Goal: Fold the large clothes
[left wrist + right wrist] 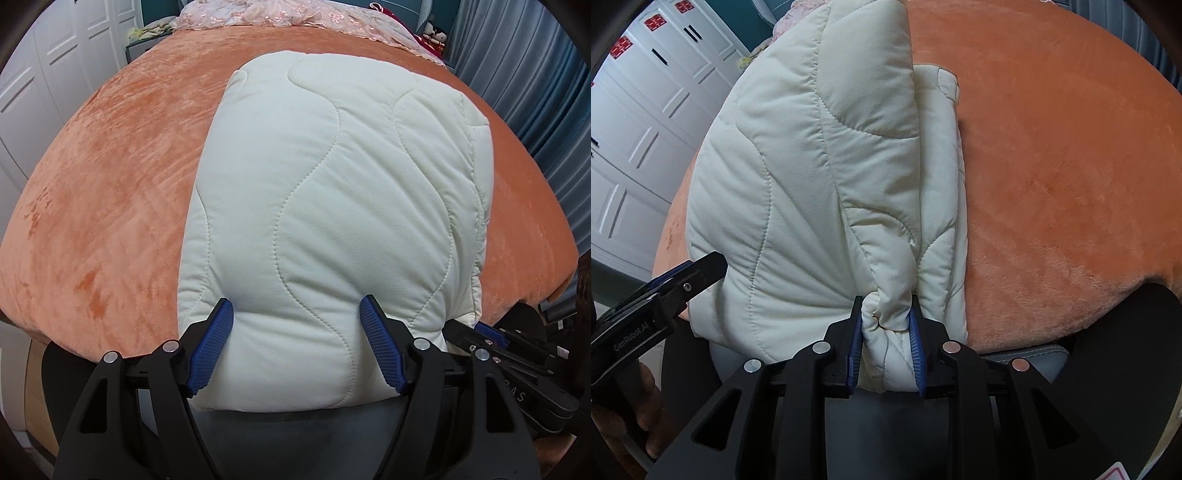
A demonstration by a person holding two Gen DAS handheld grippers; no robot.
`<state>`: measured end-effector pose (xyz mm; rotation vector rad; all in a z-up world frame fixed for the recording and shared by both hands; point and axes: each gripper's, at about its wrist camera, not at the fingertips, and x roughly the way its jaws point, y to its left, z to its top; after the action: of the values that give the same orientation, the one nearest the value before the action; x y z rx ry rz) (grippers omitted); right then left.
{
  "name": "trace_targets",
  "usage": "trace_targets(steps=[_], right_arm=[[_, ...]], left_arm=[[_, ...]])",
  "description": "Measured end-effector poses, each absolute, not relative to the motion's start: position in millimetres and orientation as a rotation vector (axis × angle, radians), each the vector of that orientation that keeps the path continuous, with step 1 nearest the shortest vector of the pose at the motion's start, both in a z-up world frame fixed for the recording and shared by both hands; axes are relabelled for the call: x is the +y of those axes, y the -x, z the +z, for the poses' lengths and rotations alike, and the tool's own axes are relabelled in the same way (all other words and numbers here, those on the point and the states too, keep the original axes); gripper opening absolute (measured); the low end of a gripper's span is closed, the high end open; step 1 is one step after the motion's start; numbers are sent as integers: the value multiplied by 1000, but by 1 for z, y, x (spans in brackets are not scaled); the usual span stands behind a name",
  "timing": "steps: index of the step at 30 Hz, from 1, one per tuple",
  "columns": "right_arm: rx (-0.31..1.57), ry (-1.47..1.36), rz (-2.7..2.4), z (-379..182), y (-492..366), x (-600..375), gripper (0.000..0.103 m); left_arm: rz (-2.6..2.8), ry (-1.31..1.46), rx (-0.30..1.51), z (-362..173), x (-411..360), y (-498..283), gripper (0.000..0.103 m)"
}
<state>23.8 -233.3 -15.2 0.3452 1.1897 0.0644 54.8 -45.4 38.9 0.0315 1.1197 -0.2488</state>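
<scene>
Cream wavy-stitched quilt (332,192), orange bedspread (110,184)

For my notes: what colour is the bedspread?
Orange bedspread, clearest in the left wrist view.

The right gripper (885,345) is clamped on a bunched near edge of the folded cream quilt (798,177), the fabric pinched tight between its blue pads (915,347). The quilt lies in thick layers on the orange bedspread (1063,166), with a narrower folded layer showing along its right side. At the near left, the left gripper (683,280) reaches toward the quilt's left edge; its jaw state cannot be read here. A person's hand (631,398) grips its handle at the lower left. White panelled wardrobe doors (639,122) stand at the far left.
</scene>
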Motion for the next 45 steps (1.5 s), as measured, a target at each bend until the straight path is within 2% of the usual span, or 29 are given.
trace_targets(steps=[13,18,19,20,24,26,29,33,34,37,41,45], right_arm=[[1203,-342,73,-29,-40,-237,22],[1206,-451,103,-10,-38,-253,28],[1200,-464,101,-2,-37,-257,34],[1181,-477,97,10,-36,-261,38],[1039,-534,104,66,-51,-280,42],[968,-593,105,86,-73,-291,53],[904,-662,39,97,-114,-303,55],[994,-768,-21,69,-173,-310,55],[1033,-785,-35,58,-183,-308,55],[1045,-876,5,45,-186,-303,12],[837,-736,-115,79,-145,-301,9],[954,-575,-220,45,-163,-291,9]], left_arm=[[-225,-73,1106,21,-56,-57,70],[-263,-37,1105,35,-48,-59,71],[-278,-6,1108,43,-42,-61,71],[-284,22,1107,51,-36,-63,71],[-282,97,1029,93,-11,-85,71],[-270,119,985,113,-3,-105,71],[-255,152,945,132,1,-140,71],[-246,189,985,132,-5,-180,71],[-249,200,1005,128,-7,-188,71],[-254,234,1056,117,-11,-202,71],[-271,228,1045,110,-22,-203,71],[-289,208,1099,81,-47,-211,71]])
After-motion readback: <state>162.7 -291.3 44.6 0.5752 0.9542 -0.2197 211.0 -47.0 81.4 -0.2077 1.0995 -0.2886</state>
